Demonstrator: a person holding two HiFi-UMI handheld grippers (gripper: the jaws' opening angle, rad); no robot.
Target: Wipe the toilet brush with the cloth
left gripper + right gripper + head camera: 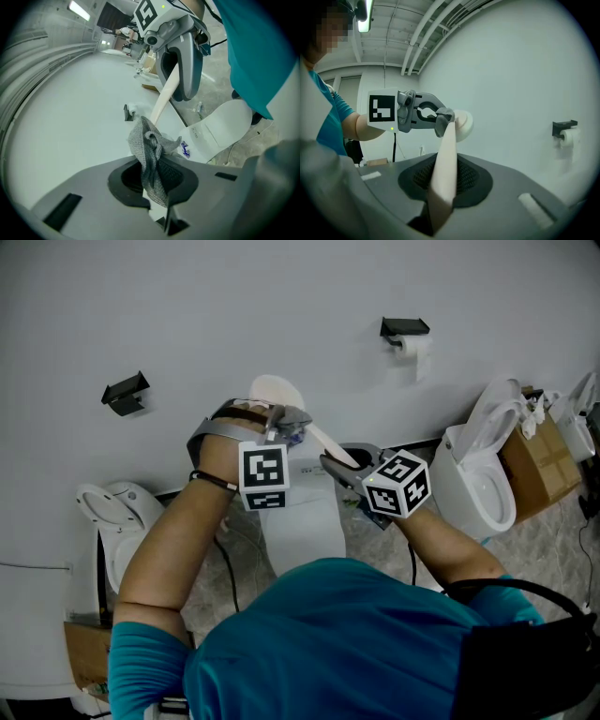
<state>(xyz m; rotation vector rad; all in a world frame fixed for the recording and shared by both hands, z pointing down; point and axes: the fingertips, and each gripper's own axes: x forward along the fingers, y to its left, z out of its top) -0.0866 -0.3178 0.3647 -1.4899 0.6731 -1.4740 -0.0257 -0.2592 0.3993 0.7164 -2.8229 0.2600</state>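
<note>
In the head view a cream toilet brush point(278, 391) is held up in front of the white wall, its rounded head up and to the left. The brush handle point(330, 443) slopes down right into my right gripper point(339, 465), which is shut on it. My left gripper point(291, 426) is shut on a grey cloth point(294, 434) that presses against the handle just below the head. In the left gripper view the cloth point(150, 157) bunches between the jaws and meets the handle point(164, 96). The right gripper view shows the handle point(443, 173) running up to the head point(464, 124).
A white toilet tank point(302, 514) stands directly below the grippers. More toilets sit at the right point(483, 465) and left point(117, 521). A toilet paper holder point(405, 331) and a black bracket point(125, 392) are on the wall. A cardboard box point(539, 460) is at far right.
</note>
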